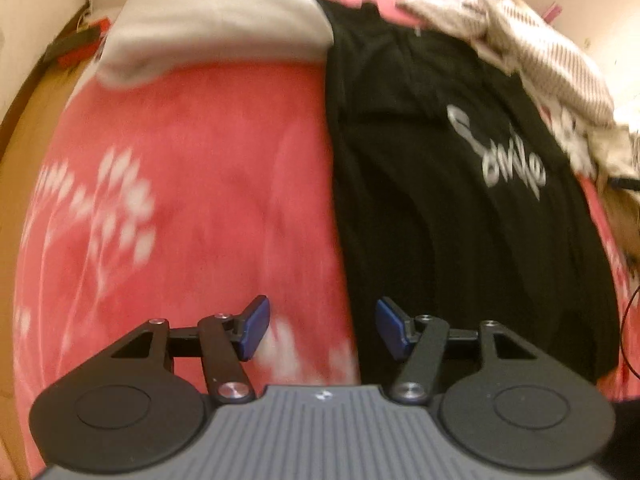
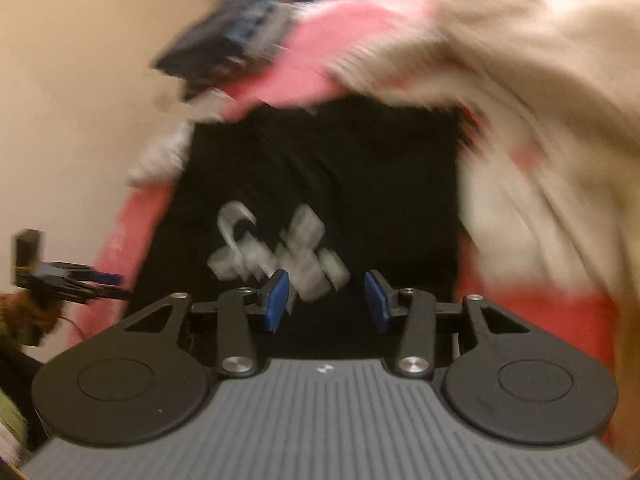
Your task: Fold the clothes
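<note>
Both my tongs (image 1: pixel 322 328) (image 2: pixel 326 300) gape, empty; black shirt (image 1: pixel 440 220) ahead looks narrowed lengthwise, further folds maybe left.

Black linkage arms, silver screws, blue-padded jaws, ribbed grey housing (image 1: pixel 320 432).

Black shirt (image 1: pixel 460 208) on red blanket (image 1: pixel 208 184) — tongs (image 1: pixel 322 330) parted

You see a soft, fuzzy red blanket (image 1: pixel 208 168) with white flowers. The black shirt (image 1: pixel 432 220) on it is smooth, dull cloth, and its silver letters (image 1: pixel 496 156) look a bit shiny. The striped cloth (image 1: pixel 532 48) looks knitted and rough. Your left gripper (image 1: pixel 322 330) has dull black plastic arms, shiny metal screws and smooth blue pads (image 1: pixel 256 326).
</note>
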`<state>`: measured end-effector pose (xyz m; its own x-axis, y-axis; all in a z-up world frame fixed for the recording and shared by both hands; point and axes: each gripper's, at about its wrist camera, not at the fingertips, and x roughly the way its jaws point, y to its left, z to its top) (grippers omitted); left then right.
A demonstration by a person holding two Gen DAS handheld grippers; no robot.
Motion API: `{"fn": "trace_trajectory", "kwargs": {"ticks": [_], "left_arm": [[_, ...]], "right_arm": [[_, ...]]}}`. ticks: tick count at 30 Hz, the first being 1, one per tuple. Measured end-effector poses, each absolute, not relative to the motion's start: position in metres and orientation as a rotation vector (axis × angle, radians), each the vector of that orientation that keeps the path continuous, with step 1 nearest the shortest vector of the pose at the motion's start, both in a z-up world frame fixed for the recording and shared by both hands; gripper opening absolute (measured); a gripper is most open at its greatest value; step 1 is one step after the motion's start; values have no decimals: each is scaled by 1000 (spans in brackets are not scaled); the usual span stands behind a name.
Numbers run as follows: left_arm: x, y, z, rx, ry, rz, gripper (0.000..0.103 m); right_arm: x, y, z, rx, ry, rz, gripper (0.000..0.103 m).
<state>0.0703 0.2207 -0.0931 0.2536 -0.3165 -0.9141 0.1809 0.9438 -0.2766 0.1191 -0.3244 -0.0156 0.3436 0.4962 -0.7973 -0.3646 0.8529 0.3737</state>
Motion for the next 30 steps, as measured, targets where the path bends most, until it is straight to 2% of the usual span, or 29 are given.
{"fn": "trace_trajectory", "kwargs": {"ticks": [6, 9, 13, 24, 26, 28, 30], "left_arm": [[36, 210, -96, -71, 1348, -371, 60], [26, 207, -98, -60, 1401, -439, 60], [13, 207, -108, -122, 1525, -550, 60], [-6, 217, -121, -180, 1605, -645, 57], [-11, 217, -121, -151, 1619, -667, 56], [-15, 216, -120, -125, 1618, -670, 56], [-18, 215, -118, -102, 1612, -664, 56]], "right_arm": [[27, -380, -78, 101, 1184, 328, 41], [1, -382, -82, -1, 1196, 284, 40], [-9, -395, -74, 180, 1217, 315, 41], [-63, -418, -102, 458, 1384, 328, 41], [-65, -418, -103, 482, 1391, 344, 39], [-68, -417, -104, 503, 1398, 363, 30], [-70, -410, -105, 476, 1402, 383, 26]]}}
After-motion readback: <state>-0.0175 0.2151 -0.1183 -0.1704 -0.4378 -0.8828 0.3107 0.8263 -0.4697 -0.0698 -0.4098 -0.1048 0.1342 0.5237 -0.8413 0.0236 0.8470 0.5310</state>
